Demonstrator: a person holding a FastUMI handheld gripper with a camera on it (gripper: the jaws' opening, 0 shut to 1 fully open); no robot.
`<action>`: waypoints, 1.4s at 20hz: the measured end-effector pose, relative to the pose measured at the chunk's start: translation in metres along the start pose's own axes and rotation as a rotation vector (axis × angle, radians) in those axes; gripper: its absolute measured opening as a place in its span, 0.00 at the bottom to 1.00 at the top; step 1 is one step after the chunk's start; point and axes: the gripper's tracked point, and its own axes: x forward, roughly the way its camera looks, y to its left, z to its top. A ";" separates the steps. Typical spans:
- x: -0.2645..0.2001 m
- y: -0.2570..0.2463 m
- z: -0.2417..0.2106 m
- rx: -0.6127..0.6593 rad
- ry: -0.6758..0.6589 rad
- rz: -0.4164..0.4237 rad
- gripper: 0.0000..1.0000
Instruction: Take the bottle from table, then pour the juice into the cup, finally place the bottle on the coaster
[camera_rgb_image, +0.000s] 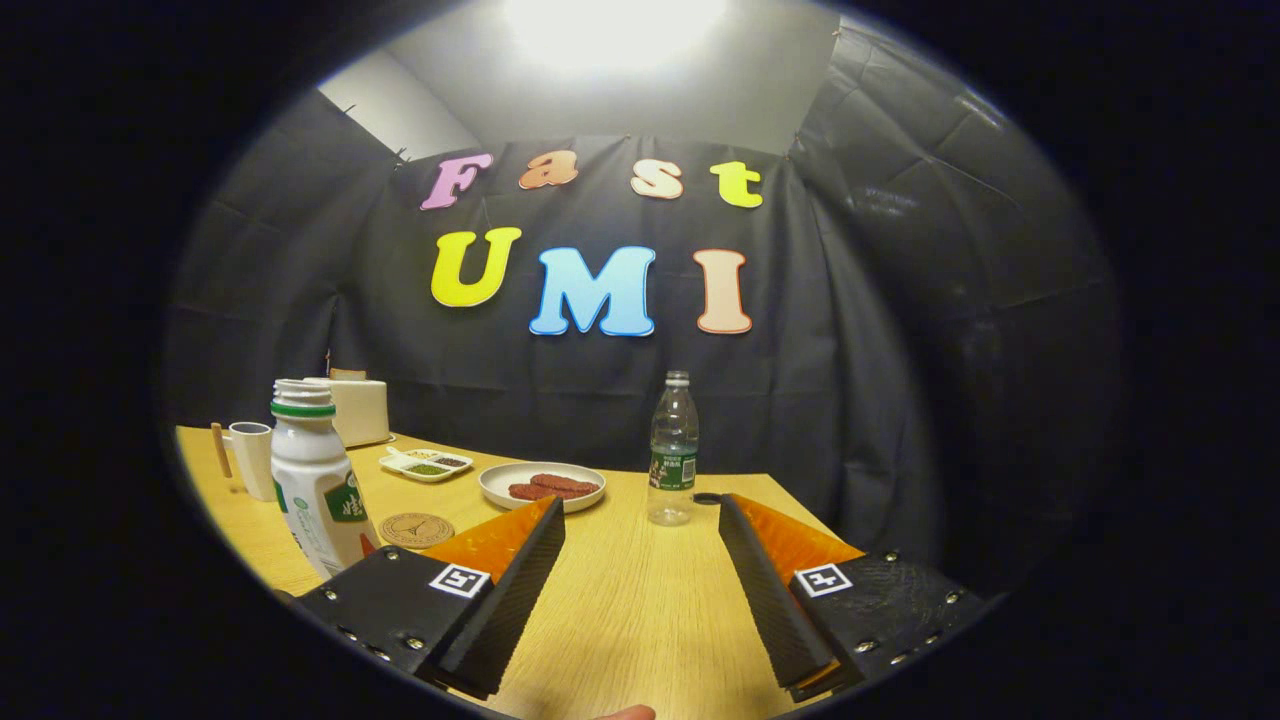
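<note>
A white bottle (312, 480) with a green neck ring and green label stands upright on the wooden table (640, 620), just left of my left finger and apart from it. A round brown coaster (417, 529) lies right of that bottle, just ahead of the left finger. Further back, behind the white bottle, a white cup (252, 458) stands with a wooden stick beside it. A clear plastic water bottle (673, 460) stands upright beyond the fingertips, nearer the right finger. My gripper (640, 505) is open and holds nothing; bare tabletop lies between its fingers.
A white plate (500, 478) with reddish-brown food lies beyond the left finger. Behind it are a small white tray (427, 464) of condiments and a white box-shaped appliance (355, 408). The table ends at the black cloth wall close behind the water bottle.
</note>
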 end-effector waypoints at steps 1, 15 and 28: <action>0.004 0.001 0.003 0.016 0.006 -0.001 0.95; -0.029 0.046 0.087 0.068 -0.019 -0.036 0.95; -0.081 0.129 0.133 0.060 -0.043 -0.030 0.95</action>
